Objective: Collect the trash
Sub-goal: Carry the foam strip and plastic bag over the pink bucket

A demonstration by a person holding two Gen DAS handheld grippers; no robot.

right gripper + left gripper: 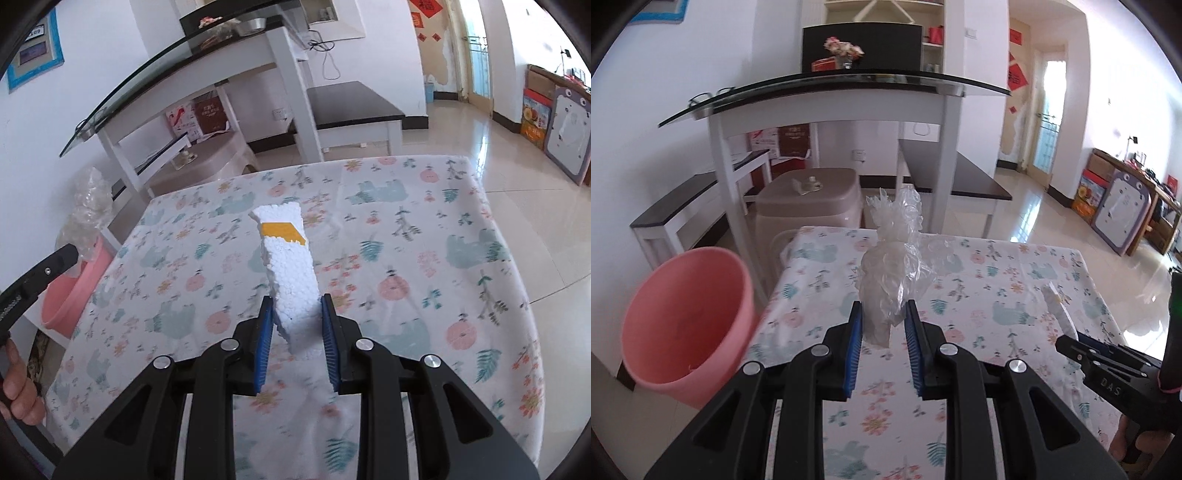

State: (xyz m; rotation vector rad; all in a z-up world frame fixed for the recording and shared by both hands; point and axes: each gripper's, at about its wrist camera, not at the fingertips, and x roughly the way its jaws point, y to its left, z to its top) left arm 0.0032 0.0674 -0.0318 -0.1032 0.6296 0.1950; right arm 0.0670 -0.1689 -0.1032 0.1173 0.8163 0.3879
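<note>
A: Start with the left wrist view. What's in hand?

B: The left gripper is clenched on a crumpled clear plastic bag, held up above the flowered tablecloth. The pink bin sits just off the table's left edge, mouth tilted toward us. At the far right the right gripper shows side-on with a white strip in it.

A: So which step?

B: I'd judge it as carrying the bag to the bin. The next move calls for swinging left until the bag hangs over the opening, then letting go.

A: And the right wrist view?

B: There the right gripper grasps a white foam strip with a yellow patch, lifted over the cloth. The bin and the bag appear at the left edge, near one another.

A: Anything hard to read?

B: The bin's bottom is cut off in both views, and whether anything lies inside I can't tell. Only some fingers of the person show.
</note>
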